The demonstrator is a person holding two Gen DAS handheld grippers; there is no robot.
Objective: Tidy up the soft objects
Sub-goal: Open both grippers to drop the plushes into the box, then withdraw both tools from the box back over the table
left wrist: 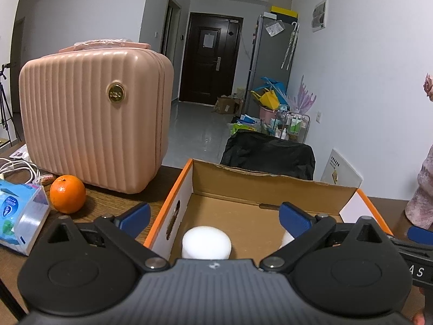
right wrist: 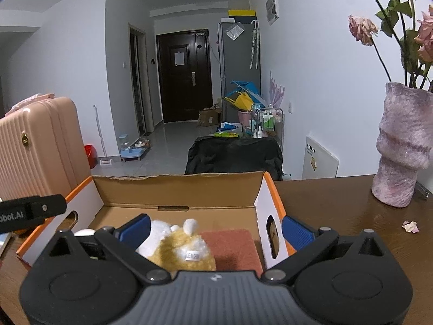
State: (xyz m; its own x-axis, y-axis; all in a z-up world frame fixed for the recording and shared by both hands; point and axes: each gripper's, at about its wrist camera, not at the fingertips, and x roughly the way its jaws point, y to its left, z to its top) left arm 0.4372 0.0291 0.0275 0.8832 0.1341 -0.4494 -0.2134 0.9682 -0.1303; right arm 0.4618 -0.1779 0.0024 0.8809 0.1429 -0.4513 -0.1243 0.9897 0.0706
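Dark wooden tabletop (right wrist: pixel 338 211) carried everything, and at its middle sat the open cardboard box (right wrist: pixel 176 189) with orange-edged walls, plainly serving as the bin for the soft items. Inside it lay a white foam piece (left wrist: pixel 207 245), a yellow-and-white plush toy (right wrist: pixel 181 249) and a reddish-brown sponge pad (right wrist: pixel 232 246), all resting on the box floor and gripped by nothing. Both tools hovered at the near rim, pointed down into the box: the left gripper (left wrist: pixel 216 216) had its jaws spread wide and empty, and the right gripper (right wrist: pixel 216 230) likewise, which suggested 2 items freshly let go. Outward stood a pink ribbed case (left wrist: pixel 94 116), an orange (left wrist: pixel 67 193) and a mottled vase (right wrist: pixel 403 146), none of them soft goods.
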